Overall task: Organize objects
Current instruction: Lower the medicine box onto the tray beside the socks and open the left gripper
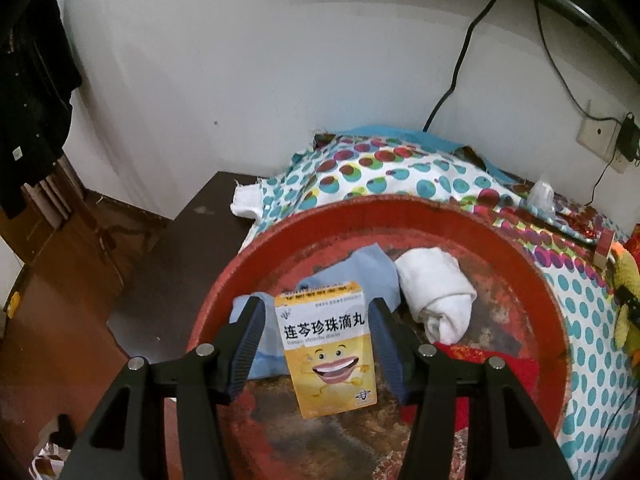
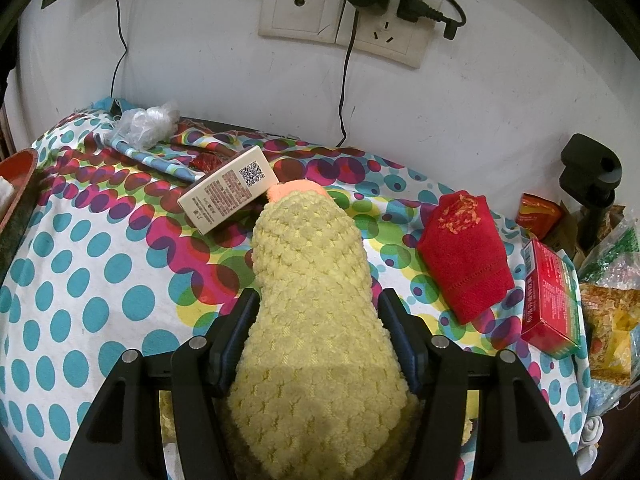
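Note:
A yellow medicine box (image 1: 329, 346) with a smiling cartoon face lies in the red basin (image 1: 536, 280), between the fingers of my left gripper (image 1: 318, 316), which is open with gaps on both sides. A rolled white cloth (image 1: 438, 294), a blue cloth (image 1: 360, 270) and a red cloth (image 1: 488, 364) lie in the basin too. My right gripper (image 2: 318, 304) is shut on a yellow plush toy (image 2: 312, 300) with an orange tip, over the dotted tablecloth (image 2: 92, 280). A white box (image 2: 228, 194) with a QR code lies just beyond the toy.
A folded red cloth (image 2: 466, 256) and a red carton (image 2: 550, 300) lie right of the toy, with snack packets (image 2: 608, 320) at the table's right edge. Crumpled plastic (image 2: 146, 122) sits by the wall. Sockets and cables (image 2: 376, 12) are on the wall. A dark side table (image 1: 192, 248) stands left of the basin.

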`<control>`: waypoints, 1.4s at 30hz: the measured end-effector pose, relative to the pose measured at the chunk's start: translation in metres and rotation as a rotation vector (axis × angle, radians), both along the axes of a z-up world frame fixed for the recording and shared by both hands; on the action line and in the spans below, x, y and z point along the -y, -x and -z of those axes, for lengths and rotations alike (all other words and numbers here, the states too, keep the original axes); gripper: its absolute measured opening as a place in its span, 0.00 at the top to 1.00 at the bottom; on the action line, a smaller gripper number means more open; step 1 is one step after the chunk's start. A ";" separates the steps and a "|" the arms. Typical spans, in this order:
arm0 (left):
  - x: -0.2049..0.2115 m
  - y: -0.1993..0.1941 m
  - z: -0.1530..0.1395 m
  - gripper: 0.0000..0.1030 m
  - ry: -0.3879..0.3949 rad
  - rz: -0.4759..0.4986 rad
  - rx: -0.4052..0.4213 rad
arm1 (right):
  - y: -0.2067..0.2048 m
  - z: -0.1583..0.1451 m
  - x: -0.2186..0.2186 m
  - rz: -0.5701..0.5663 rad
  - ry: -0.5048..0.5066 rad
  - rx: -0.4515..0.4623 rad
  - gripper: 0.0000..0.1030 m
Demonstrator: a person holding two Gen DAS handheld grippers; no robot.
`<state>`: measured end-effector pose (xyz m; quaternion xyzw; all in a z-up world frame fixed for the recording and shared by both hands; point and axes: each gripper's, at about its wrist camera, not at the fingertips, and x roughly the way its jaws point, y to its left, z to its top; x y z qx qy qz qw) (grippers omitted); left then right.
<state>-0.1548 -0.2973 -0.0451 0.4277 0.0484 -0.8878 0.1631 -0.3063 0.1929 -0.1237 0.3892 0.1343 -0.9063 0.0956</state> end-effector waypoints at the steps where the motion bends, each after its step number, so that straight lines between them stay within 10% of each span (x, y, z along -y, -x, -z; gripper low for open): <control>1: 0.000 -0.001 -0.003 0.47 -0.005 0.003 -0.010 | 0.000 0.000 -0.001 0.000 -0.002 0.000 0.44; 21: -0.038 -0.076 -0.023 0.46 0.087 -0.056 -0.077 | 0.002 0.001 -0.006 0.001 -0.018 -0.003 0.44; 42: -0.052 -0.132 0.011 0.47 -0.044 -0.093 -0.070 | 0.007 0.004 -0.026 0.005 -0.162 0.055 0.41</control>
